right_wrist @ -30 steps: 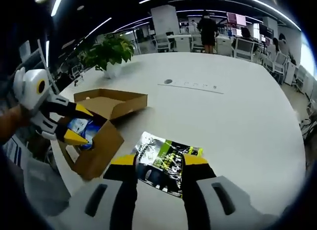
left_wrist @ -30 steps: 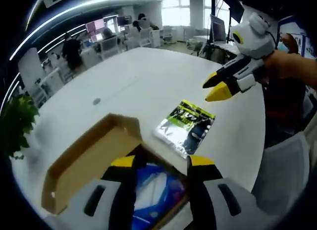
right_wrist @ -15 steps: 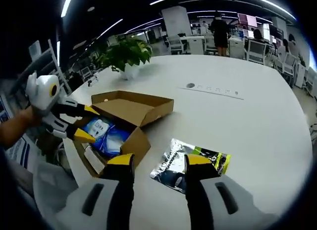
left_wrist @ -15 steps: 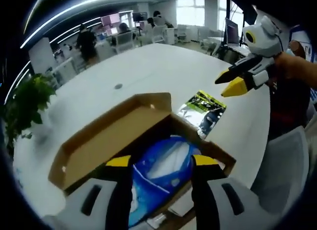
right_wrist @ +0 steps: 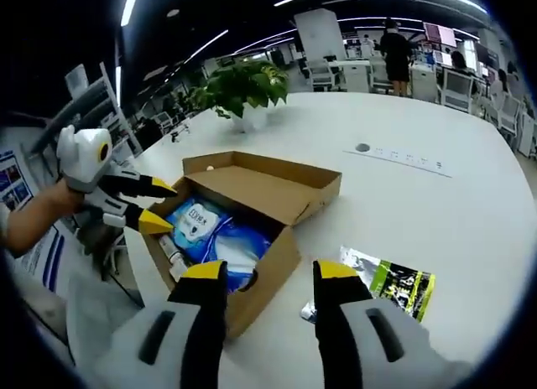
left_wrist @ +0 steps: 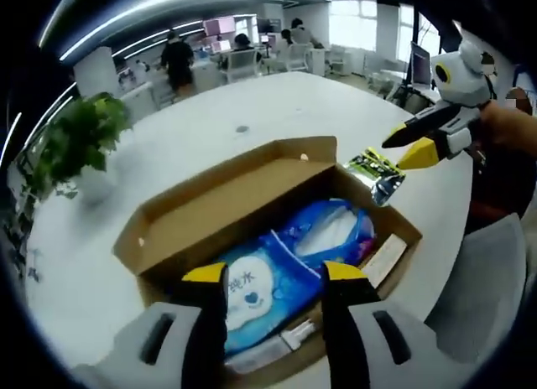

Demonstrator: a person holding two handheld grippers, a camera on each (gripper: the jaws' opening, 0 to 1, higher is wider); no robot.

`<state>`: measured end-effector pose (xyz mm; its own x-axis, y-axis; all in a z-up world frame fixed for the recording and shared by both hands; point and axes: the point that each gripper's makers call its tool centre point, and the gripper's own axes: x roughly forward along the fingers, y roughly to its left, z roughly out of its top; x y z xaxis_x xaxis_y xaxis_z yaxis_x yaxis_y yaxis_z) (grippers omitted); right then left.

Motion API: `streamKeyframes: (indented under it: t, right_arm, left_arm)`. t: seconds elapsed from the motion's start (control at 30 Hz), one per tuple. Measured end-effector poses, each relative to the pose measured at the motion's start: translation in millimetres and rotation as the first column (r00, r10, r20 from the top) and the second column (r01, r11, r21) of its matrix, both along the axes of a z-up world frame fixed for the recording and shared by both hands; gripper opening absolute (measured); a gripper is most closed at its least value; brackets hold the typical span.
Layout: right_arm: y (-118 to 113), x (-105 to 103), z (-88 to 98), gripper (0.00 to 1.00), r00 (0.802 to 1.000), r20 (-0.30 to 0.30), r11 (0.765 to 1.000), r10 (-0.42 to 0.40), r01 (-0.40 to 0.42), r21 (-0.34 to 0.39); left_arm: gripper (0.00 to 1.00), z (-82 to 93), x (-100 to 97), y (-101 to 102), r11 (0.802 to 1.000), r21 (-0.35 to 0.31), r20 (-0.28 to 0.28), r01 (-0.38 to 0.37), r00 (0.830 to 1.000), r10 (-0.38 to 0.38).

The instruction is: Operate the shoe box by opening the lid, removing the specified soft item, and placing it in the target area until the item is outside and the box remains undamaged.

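Note:
An open cardboard shoe box (left_wrist: pixel 218 204) sits on the white table (left_wrist: pixel 210 129), its lid folded back. A soft blue wipes pack (left_wrist: pixel 285 267) lies inside, with small items beside it. My left gripper (left_wrist: pixel 274 276) hovers open just above the pack, holding nothing. The right gripper (left_wrist: pixel 407 150) floats to the right of the box, over a silver-and-green packet (left_wrist: pixel 375 169). In the right gripper view the box (right_wrist: pixel 268 188) and blue pack (right_wrist: pixel 214 234) are ahead, the left gripper (right_wrist: pixel 165 206) at the box's left end. My right gripper (right_wrist: pixel 270 272) is open and empty.
The silver-and-green packet (right_wrist: pixel 394 284) lies flat on the table (right_wrist: pixel 403 196) right of the box. A potted plant (right_wrist: pixel 239 83) stands at the far table edge. A chair (left_wrist: pixel 495 280) is close to the near edge. People and desks fill the office behind.
Both hands have shifted, so the open box now sits in the middle of each view and more of the blue pack shows. The packet stays on the table. Both grippers stay open.

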<state>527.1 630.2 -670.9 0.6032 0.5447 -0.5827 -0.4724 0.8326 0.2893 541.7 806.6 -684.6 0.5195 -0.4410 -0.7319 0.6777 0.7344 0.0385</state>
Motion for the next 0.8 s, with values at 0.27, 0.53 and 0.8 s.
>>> streamKeyframes:
  t: [0.27,0.53,0.8]
  right_arm:
    - [30.5,2.4,-0.6,0.37,0.998,0.000,0.998,0.062,-0.062,0.008]
    - [57.6,6.1,-6.2,0.35,0.994,0.008,0.994,0.105,-0.105,0.013]
    - [80.1,9.6,-10.5,0.33,0.991,0.003,0.990,0.136,-0.136,0.029]
  left_arm:
    - [0.40,-0.9,-0.7,36.0,0.996,0.010,0.016,-0.084,0.996,0.084]
    - [0.39,-3.7,-7.1,72.2,0.988,0.020,0.013,-0.155,0.988,0.155]
    - [0.38,-10.1,-10.6,106.0,0.972,0.035,0.000,-0.234,0.972,0.234]
